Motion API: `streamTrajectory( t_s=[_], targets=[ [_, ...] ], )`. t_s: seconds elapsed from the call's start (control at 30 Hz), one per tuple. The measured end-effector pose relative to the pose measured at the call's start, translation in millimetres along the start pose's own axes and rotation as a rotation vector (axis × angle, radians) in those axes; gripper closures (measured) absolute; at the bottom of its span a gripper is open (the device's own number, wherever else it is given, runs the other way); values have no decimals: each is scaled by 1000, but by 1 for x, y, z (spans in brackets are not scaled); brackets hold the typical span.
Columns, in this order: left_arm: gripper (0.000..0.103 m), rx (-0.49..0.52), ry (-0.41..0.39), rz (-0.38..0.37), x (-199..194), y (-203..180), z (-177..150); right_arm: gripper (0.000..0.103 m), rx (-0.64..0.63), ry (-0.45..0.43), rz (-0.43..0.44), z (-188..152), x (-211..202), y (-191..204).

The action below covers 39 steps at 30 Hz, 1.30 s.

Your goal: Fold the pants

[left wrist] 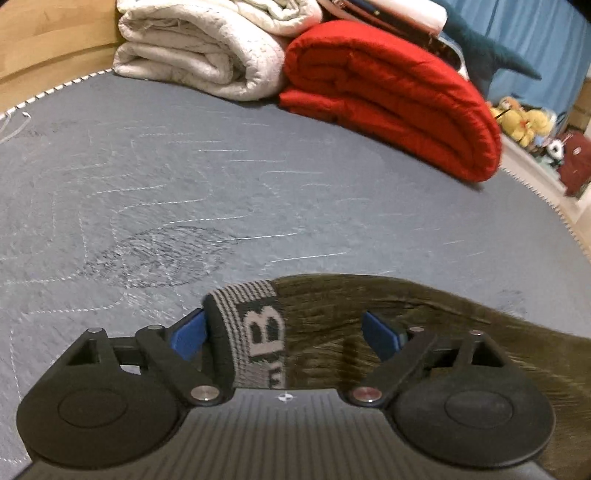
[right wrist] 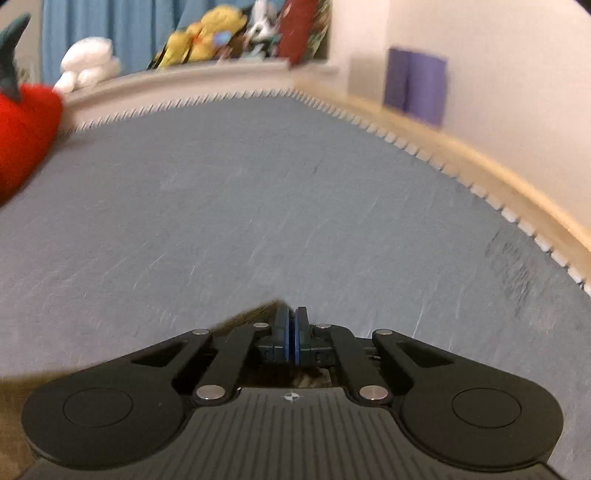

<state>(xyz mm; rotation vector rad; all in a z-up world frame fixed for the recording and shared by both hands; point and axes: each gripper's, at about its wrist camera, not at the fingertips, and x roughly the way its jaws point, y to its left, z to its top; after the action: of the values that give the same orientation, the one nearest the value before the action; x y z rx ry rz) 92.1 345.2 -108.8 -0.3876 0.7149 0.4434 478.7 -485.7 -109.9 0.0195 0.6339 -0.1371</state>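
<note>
A: Pants, olive-brown with a grey elastic waistband bearing a large letter B, lie on a grey quilted mattress, at its near edge right under the cameras.

B: Are the tongs gripping them?

A: The left gripper is released. Its blue pads stand wide apart, with the waistband and some olive cloth between them; the left pad is just beside the band, the right pad well clear of the cloth's fold. The right gripper is clenched, its blue pads pressed together. Olive cloth shows just left of its fingers and beneath them, but whether any is pinched between the pads I cannot tell.

B: Any containers?

A: None that I can make out.

B: What else is around the pants?

A: At the far side of the mattress from the pants, a folded white blanket sits just beside a folded red quilt, the two touching. A dark teal plush tail pokes up behind the red quilt. Beyond the mattress edge, on a pale ledge, are yellow plush toys and a white plush, with a blue curtain behind. A purple thing, blurred, stands against the wall to the right. The mattress between the pants and those bundles is bare.
</note>
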Motion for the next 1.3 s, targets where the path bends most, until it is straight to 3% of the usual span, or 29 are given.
streamTrajectory(
  t_s=[0.03, 0.07, 0.1, 0.2, 0.3, 0.33, 0.37, 0.47, 0.5, 0.63, 0.73, 0.83, 0.9, 0.93, 0.97, 1.0, 1.03, 1.07, 1.13, 1.2, 1.3],
  targets=[
    [22, 8, 14, 30, 5, 1, 0, 102, 37, -17, -20, 5, 2, -4],
    [39, 13, 40, 62, 12, 1, -1, 103, 43, -36, -79, 7, 5, -5],
    [47, 9, 69, 82, 17, 5, -1, 103, 16, -53, -161, 6, 9, -4],
    [52, -25, 60, 64, 19, 15, 0, 103, -1, 3, -186, -4, 27, -6],
    [51, 3, 39, 91, 15, 11, -1, 102, 39, -35, -213, -9, 20, -8],
    [51, 12, 39, 96, 16, 11, -2, 102, 70, -78, -201, -10, 10, -10],
    [50, 10, 44, 97, 16, 10, -1, 95, 88, -123, -184, -11, 1, -13],
    [35, -23, 86, 127, 14, 11, 5, 59, 96, -216, -139, -14, -28, -13],
    [31, -36, 95, 147, 11, 10, 7, 56, 93, -222, -116, -14, -37, -12],
    [32, -8, 14, 134, -23, -9, 17, 53, 96, -212, -21, -17, -80, -9],
    [36, 45, -28, 46, -47, -27, 19, 51, 89, -201, 58, -29, -120, -1],
    [49, 115, 11, -89, -60, -41, 10, 48, 80, -198, 125, -42, -167, 12],
    [70, 191, 84, -133, -56, -46, -5, 46, 85, -195, 161, -49, -197, 23],
    [71, 223, 148, -105, -47, -48, -15, 46, 95, -189, 179, -54, -212, 28],
    [71, 247, 278, -42, -31, -46, -30, 45, 106, -183, 199, -59, -226, 32],
    [71, 263, 334, -18, -25, -44, -43, 45, 120, -176, 216, -65, -239, 36],
    [71, 302, 291, -31, -33, -45, -47, 45, 142, -168, 233, -71, -255, 40],
    [71, 327, 308, -30, -42, -46, -47, 45, 157, -159, 250, -76, -268, 44],
    [68, 232, 321, -51, -65, -36, -40, 43, 181, -147, 294, -87, -298, 51],
    [49, 110, 298, -97, -93, -16, -35, 38, 171, -141, 340, -99, -326, 61],
    [46, 61, 304, -65, -120, 6, -44, 35, 106, -105, 404, -120, -360, 80]
  ],
)
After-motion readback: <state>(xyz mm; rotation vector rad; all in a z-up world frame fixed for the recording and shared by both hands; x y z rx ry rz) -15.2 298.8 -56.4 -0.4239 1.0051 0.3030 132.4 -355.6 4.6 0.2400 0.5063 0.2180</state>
